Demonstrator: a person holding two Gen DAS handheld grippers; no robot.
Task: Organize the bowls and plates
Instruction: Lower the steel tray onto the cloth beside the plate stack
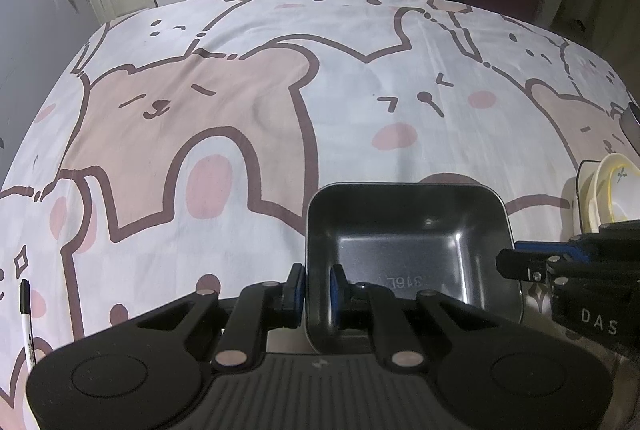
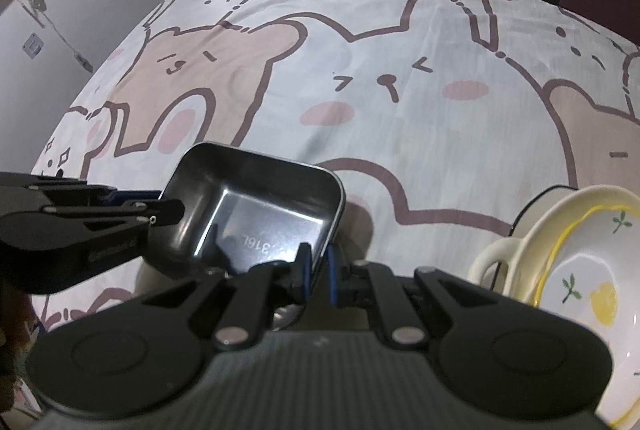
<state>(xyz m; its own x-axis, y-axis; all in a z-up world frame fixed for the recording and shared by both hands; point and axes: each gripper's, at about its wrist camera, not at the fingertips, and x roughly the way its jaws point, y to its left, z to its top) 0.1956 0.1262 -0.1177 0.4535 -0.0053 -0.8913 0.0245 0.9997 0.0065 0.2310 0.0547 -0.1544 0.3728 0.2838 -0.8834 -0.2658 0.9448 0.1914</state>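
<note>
Bench (image 1: pixel 280 70) w/ cartoon cloth. Steel square dish (image 1: pixel 408 242) sits near its front edge; looks rigid, light, prob slick. Thin rim = best hold. Ceramic bowls (image 2: pixel 580 262) stacked to its right, fragile. Left hand-held gripper (image 1: pixel 318 286) clamped on dish's left wall; right hand-held gripper (image 2: pixel 318 266) clamped on right wall.

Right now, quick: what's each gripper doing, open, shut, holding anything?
Left gripper: shut on the left wall of the square metal tray.
Right gripper: shut on the same tray's right wall.
</note>
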